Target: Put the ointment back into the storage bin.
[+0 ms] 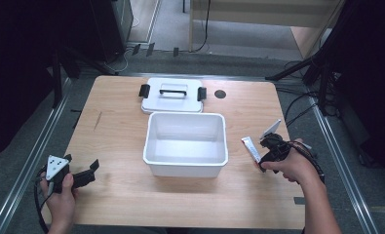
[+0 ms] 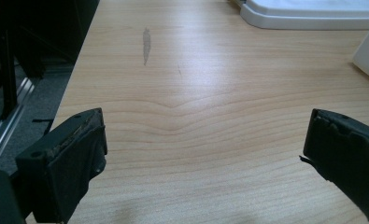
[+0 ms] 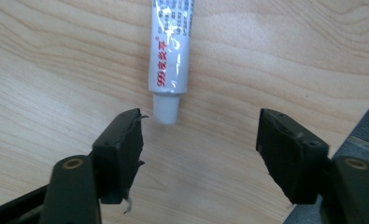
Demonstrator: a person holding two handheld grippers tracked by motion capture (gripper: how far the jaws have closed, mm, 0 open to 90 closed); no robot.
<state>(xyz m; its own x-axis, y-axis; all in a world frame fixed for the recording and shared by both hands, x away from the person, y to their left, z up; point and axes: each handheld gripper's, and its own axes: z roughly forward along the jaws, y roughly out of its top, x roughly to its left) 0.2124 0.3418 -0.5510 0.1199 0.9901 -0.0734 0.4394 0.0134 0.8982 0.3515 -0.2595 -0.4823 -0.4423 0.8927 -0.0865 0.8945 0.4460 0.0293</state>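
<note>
Hovering with right tongs [image 3: 198,140] wide over the capped end of the tube [image 3: 170,51], lying on the worktop [image 1: 112,146] beside the empty white bin [image 1: 186,145] (lid [image 1: 172,95] off). Probably nothing packed yet. Left tongs [image 2: 205,154] wide, idle.

You have a smooth pale wood-grain table [image 1: 122,204], a glossy white plastic bin [image 1: 185,168], and a shiny white ointment tube [image 3: 170,51].

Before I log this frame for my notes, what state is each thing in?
White bin: open, empty, upright.
Lid: off, flat on the table behind the bin.
Ointment tube: capped, lying flat.
Left gripper: open, holding nothing.
Right gripper: open, at the tube's cap end.
</note>
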